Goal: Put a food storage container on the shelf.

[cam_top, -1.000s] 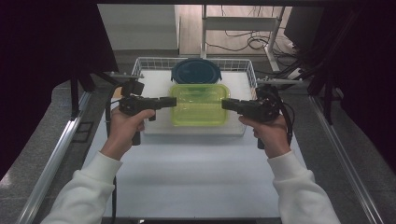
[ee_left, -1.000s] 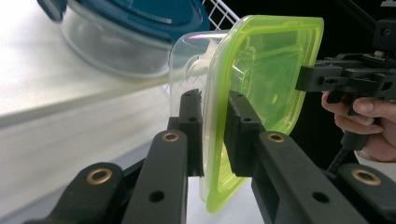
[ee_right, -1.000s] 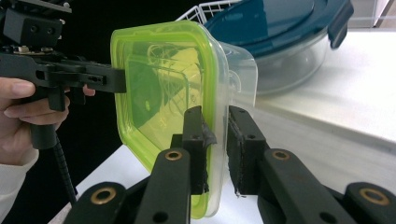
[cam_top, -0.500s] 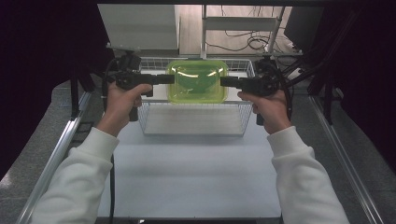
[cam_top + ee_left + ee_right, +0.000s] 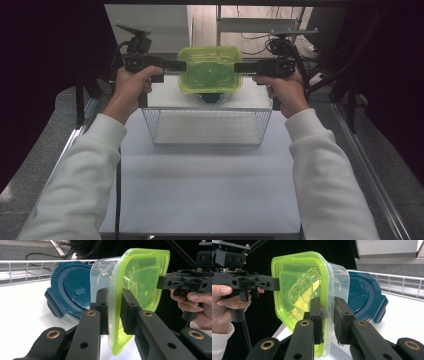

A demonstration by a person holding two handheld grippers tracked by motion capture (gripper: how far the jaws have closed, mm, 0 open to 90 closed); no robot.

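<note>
The clear plastic container with the lime-green lid (image 5: 210, 70) has been lifted out of the white wire basket (image 5: 207, 131), where it lay a second ago, and is now carried in the air beyond the basket's far edge, above the dark blue lidded container (image 5: 71, 291) on the desk (image 5: 200, 190). Both arms have risen and moved away from the person together.

The left hand-held gripper (image 5: 176, 65) is clamped on the lid rim at one side, jaws nearly closed on the thin edge. The right hand-held gripper (image 5: 243, 66) holds the opposite rim in the same way. In the two gripper views the rim sits pinched between the pads (image 5: 103, 311).

Judgement: removal from the basket is complete; a set-down place is yet to be reached.

No brand, label or legible writing is found on either container.
</note>
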